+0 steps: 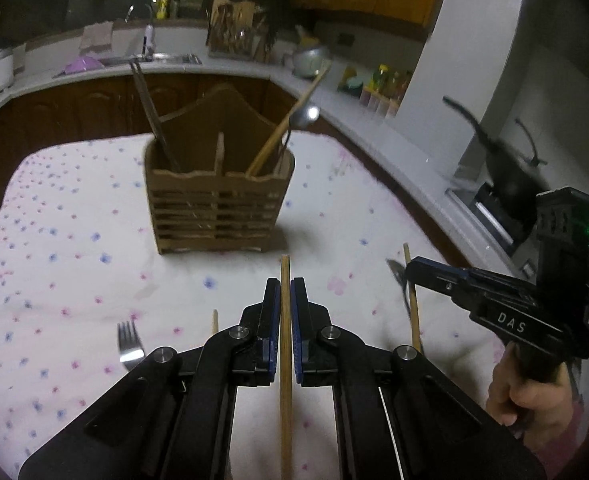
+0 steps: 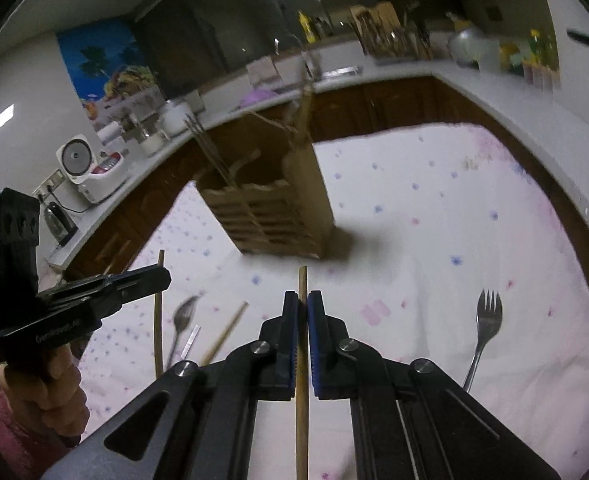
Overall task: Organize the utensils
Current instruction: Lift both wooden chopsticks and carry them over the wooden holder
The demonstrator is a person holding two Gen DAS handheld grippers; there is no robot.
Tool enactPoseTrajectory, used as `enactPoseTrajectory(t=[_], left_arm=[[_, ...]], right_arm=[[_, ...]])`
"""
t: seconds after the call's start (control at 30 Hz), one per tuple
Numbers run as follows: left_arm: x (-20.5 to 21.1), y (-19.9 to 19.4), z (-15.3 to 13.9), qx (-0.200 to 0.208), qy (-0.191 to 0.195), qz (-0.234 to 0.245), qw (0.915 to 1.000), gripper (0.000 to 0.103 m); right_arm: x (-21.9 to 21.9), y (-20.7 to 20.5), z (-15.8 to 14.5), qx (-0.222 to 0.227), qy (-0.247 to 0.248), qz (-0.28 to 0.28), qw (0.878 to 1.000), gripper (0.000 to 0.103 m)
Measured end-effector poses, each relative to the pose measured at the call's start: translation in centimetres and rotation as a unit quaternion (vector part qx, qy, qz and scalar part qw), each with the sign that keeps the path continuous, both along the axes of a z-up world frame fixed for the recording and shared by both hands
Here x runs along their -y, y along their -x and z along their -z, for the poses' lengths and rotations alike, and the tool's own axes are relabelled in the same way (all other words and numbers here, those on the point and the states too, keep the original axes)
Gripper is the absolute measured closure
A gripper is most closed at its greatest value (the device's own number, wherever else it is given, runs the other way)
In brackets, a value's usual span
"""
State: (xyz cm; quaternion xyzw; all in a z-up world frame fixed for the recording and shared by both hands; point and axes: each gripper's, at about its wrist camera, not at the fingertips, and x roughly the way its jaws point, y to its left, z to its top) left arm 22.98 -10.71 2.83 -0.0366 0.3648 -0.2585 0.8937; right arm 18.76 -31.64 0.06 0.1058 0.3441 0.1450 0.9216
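Note:
A wooden utensil caddy stands on the flowered cloth. It holds metal sticks on the left, and a wooden stick and a spoon on the right. My left gripper is shut on a wooden chopstick, raised above the cloth. My right gripper is shut on another wooden chopstick. Both grippers are short of the caddy.
On the cloth lie a fork, a fork, a spoon and a loose chopstick. A kitchen counter with a sink, pots and a rice cooker curves behind the table.

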Motion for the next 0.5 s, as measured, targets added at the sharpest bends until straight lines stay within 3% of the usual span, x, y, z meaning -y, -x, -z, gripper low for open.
enactPoseTrajectory(t=[0.27, 0.5], left_arm=[[-2.1, 2.3, -2.0, 0.034, 0.021, -0.012, 0.9991, 0.099], [-3.7, 3.7, -3.4, 0.054, 0.036, -0.02, 0.9977, 0.099]], right_arm=[[-1.4, 1.8, -3.7, 0.05, 0.002, -0.009, 0.999, 0.098], [-2.1, 2.7, -5.2, 0.072, 0.001, -0.012, 0.997, 0.098]])
